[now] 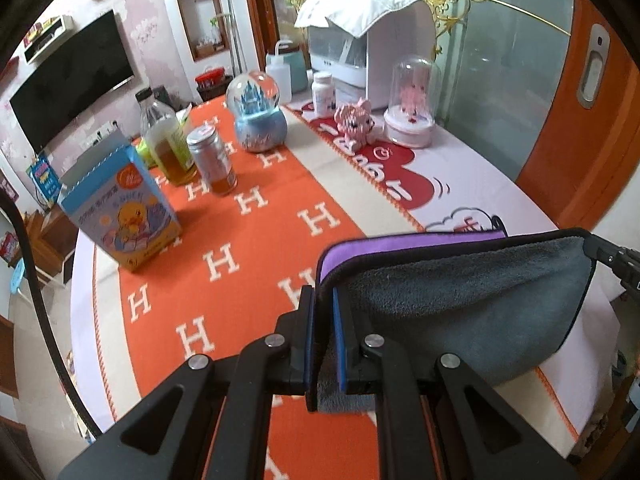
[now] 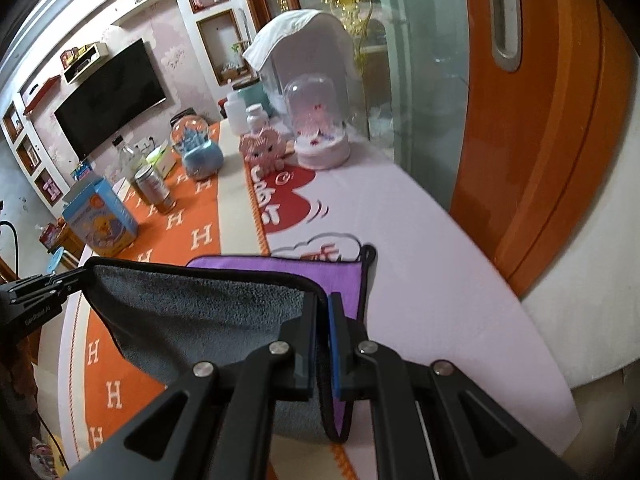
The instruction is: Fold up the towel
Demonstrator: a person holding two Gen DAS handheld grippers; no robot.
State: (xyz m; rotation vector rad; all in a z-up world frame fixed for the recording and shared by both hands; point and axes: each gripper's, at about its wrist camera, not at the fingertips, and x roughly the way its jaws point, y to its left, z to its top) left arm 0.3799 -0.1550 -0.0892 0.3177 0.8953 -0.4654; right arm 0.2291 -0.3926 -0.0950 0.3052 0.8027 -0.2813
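Observation:
The towel [image 1: 460,292] is grey on one face and purple on the other, with a black hem. Its near edge is lifted off the table and stretched between my two grippers, while its purple far part [image 2: 320,272] lies flat. My left gripper [image 1: 324,300] is shut on the towel's left corner. My right gripper [image 2: 323,304] is shut on the right corner. The right gripper shows at the right edge of the left wrist view [image 1: 596,250]; the left gripper shows at the left of the right wrist view [image 2: 80,274].
The table [image 2: 420,280] has an orange H-pattern cloth [image 1: 248,248] and a white printed cloth. Further back stand a blue carton [image 1: 120,212], a bottle [image 1: 168,144], a can [image 1: 212,160], a snow globe [image 1: 258,116], a pink toy [image 1: 356,122], a glass dome [image 1: 412,108] and a covered appliance [image 1: 372,40].

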